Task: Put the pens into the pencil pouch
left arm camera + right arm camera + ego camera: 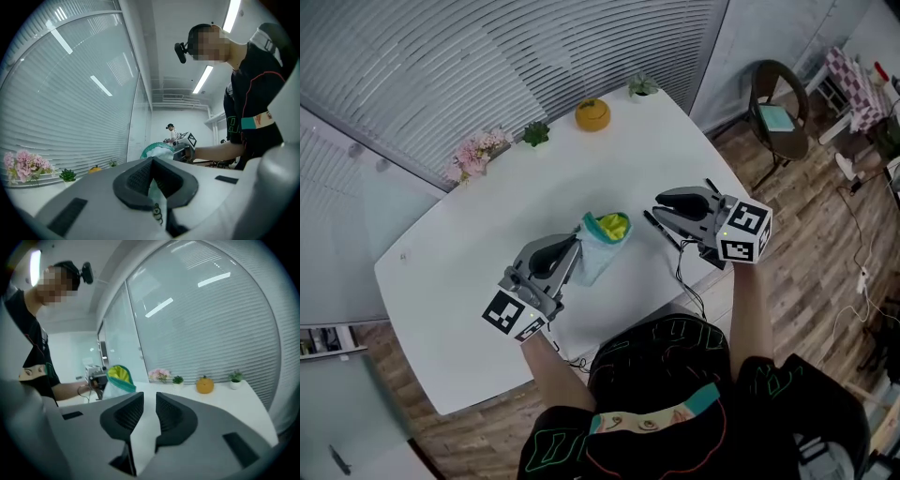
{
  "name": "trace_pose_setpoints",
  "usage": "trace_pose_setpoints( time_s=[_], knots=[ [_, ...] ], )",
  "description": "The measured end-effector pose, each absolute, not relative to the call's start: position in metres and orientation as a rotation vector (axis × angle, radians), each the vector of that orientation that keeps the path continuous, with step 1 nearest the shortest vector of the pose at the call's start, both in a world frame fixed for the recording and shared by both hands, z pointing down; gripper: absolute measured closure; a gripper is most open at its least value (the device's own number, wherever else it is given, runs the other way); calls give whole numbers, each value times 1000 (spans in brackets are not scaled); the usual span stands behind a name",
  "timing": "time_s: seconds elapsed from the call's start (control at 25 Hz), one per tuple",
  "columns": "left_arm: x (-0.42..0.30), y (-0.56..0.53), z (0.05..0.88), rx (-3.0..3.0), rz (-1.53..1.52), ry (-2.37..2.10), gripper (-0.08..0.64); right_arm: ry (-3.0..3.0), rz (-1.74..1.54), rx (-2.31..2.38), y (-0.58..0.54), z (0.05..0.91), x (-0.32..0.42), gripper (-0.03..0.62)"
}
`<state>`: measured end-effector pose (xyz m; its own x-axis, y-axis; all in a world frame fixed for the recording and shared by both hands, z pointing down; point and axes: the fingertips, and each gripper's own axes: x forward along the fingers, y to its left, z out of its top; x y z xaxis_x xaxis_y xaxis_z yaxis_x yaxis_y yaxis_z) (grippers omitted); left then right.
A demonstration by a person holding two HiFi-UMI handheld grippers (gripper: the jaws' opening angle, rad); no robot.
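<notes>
Head view: the left gripper (pixel 573 249) pinches the pencil pouch (pixel 604 242); the right gripper (pixel 660 210) is open a little, holding nothing.

head view steeply down; gripper views share pouch (pixel 117 377)

The white tabletop (pixel 469 272) has rounded corners and stands over a wood-plank floor (pixel 806 253). Along its far edge sit four small ornaments in a row: pink flowers (pixel 473 155), a little green plant (pixel 535 134), an orange pumpkin-like piece (pixel 592 114) and a potted plant (pixel 643 87) at the corner. Nearer the front, the pencil pouch (pixel 602 246) stands upright (mouth open, yellow inside), and a black pen (pixel 661 230) lies just beside it, next to a thin black cable (pixel 684 277).
</notes>
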<state>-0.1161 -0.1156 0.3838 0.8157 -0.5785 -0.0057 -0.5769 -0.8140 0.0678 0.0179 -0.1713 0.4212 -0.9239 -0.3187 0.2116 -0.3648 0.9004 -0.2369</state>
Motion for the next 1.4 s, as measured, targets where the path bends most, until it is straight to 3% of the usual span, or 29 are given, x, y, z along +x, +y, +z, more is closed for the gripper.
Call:
trace_pose_setpoints(
  time_s=[0.36, 1.04, 1.16, 1.2, 1.4],
  knots=[
    [-114, -109, 390, 2924, -14, -852, 563, -2358, 535, 716, -197, 513, 29, 517],
    [-115, -108, 403, 2859, -15, -885, 563, -1928, 705, 536, -203, 607, 17, 467],
    [-116, -108, 406, 2849, -11, -895, 563, -1887, 696, 531, -202, 616, 15, 478],
    [-116, -108, 407, 2845, -8, -898, 563, -1880, 691, 533, -201, 618, 14, 527],
    [-116, -109, 408, 2837, 2, -918, 563, -1903, 695, 517, -200, 619, 9, 531]
  ],
)
